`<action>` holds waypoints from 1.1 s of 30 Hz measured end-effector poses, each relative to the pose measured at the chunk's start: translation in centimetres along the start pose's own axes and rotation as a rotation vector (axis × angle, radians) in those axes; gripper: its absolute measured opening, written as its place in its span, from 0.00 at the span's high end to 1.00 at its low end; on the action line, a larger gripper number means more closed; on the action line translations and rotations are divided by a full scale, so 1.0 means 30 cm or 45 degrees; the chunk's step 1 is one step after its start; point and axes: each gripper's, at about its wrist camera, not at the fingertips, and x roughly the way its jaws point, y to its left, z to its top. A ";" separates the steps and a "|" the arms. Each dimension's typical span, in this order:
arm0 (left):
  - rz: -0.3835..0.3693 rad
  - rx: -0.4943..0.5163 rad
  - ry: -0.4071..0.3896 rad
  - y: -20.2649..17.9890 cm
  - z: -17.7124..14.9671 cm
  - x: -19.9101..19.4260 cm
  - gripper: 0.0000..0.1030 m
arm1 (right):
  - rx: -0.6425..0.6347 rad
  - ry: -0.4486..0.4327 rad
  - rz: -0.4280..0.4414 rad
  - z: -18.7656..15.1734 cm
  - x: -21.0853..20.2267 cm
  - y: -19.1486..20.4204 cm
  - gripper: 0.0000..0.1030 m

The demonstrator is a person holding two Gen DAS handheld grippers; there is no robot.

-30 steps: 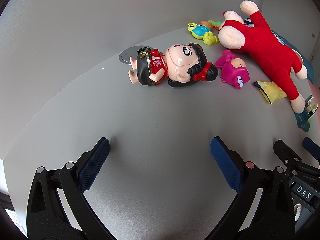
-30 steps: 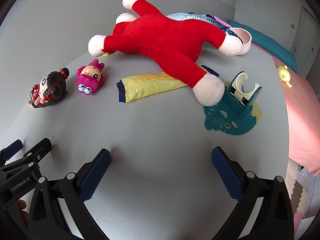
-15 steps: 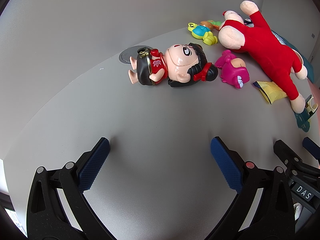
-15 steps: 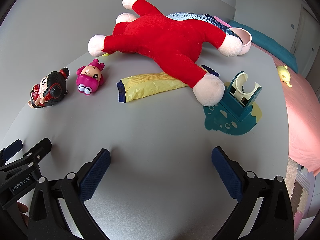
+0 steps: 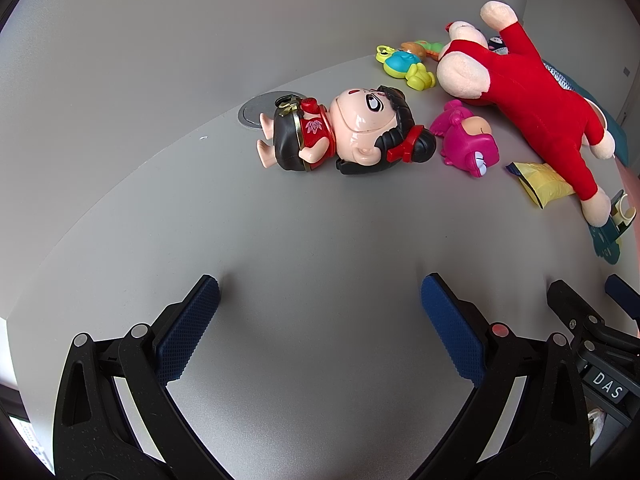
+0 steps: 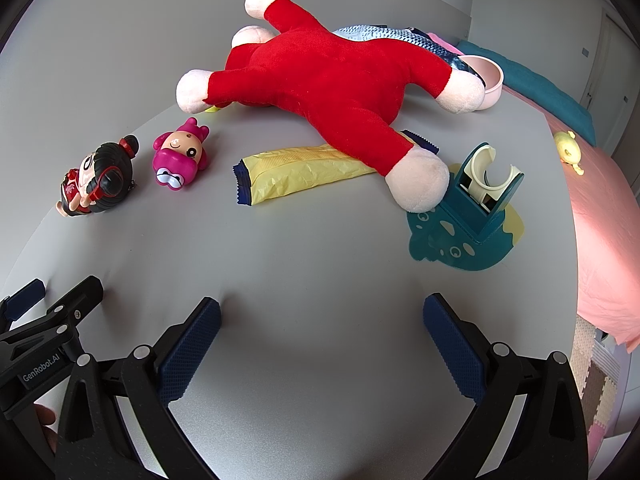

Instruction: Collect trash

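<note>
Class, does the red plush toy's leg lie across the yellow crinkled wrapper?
Yes: the red plush toy's leg lies over the yellow crinkled wrapper's far end.

yellow wrapper (image 6: 296, 170) | crumpled, dk-blue ends | flat on table, partly under plush leg (image 6: 360, 136)

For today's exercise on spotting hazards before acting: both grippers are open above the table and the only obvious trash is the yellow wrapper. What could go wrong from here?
1. The yellow wrapper lies partly under a leg of the red plush monkey; pulling it may drag the plush along.
2. The wrapper lies flat on the table, so the right gripper could slide over it and miss.
3. The pink toy and the teal tape dispenser sit close by and could be knocked.
</note>
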 end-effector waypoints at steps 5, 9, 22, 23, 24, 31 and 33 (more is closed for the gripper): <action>-0.041 0.029 -0.003 -0.018 0.004 -0.022 0.05 | -0.059 0.004 0.054 -0.009 -0.017 -0.027 0.02; -0.024 0.094 -0.068 -0.064 0.037 -0.088 0.05 | -0.112 -0.029 0.106 0.009 -0.072 -0.058 0.02; -0.010 0.441 -0.110 -0.126 0.244 -0.045 0.05 | -0.186 -0.021 0.359 0.159 -0.222 -0.117 0.09; -0.009 0.466 -0.101 -0.119 0.255 -0.027 0.05 | -0.186 -0.016 0.371 0.172 -0.219 -0.112 0.11; -0.015 0.478 -0.094 -0.113 0.263 -0.014 0.05 | -0.185 -0.007 0.385 0.186 -0.214 -0.104 0.12; -0.054 0.606 -0.057 -0.122 0.284 0.082 0.05 | -0.177 0.029 0.441 0.251 -0.145 -0.027 0.22; -0.052 0.642 -0.044 -0.131 0.290 0.117 0.05 | -0.177 0.033 0.458 0.262 -0.125 0.003 0.23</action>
